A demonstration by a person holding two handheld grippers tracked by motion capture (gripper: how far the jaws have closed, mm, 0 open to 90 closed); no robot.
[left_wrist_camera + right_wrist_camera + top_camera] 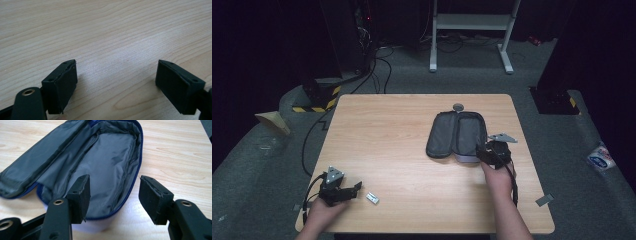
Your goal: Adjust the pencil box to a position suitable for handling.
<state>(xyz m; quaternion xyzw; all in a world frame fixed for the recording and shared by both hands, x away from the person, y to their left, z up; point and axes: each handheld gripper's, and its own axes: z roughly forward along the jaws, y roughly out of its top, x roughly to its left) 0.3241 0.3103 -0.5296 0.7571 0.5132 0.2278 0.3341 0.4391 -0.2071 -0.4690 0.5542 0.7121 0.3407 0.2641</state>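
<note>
Wooden table [412, 150]: left gripper [353, 190] resting near-left, jaws spread over bare wood, beside a small silvery item [372, 198], perhaps a clip. Right gripper [484, 150] at open grey pouch [455, 135], centre-right, jaws apart, pinching nothing.

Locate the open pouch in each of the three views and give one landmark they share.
High view: the open pouch lies right of centre, just ahead of the right gripper.
Left gripper view: not in it.
Right gripper view: upper left and centre, lid folded left.
Shared landmark: the wooden table.
</note>
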